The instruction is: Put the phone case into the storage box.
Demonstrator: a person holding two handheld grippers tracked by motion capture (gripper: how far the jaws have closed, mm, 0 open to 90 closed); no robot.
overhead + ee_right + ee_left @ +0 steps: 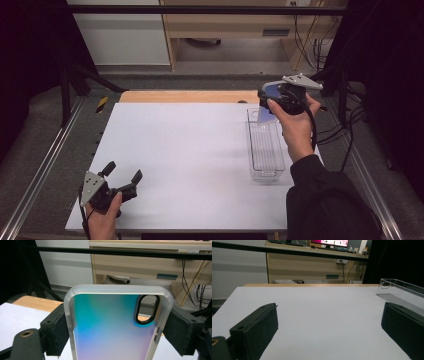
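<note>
Phone case (110, 327): translucent, with a blue-to-violet sheen, a frosted rim and an oval camera cutout (147, 308) at about 1 o'clock on its face. It is clamped by its two long edges between the black pads of the right gripper (272, 102), one pad at 9 o'clock and one at 3 o'clock of the case in the right gripper view. In the high view the case (266, 116) hangs below the gripper, over the far end of a clear plastic tray (265, 150); whether it touches the tray cannot be told. The tray lies lengthwise at about 3 o'clock of the white table top (185, 160), near its right edge. The left gripper (121, 175) rests at about 7 o'clock of the table, jaws spread wide with nothing between them; the left gripper view shows bare white surface between its pads (259, 327) and the tray's rim (402, 285) at 2 o'clock. Beyond the table's far edge stands a wooden desk (240, 25).
</note>
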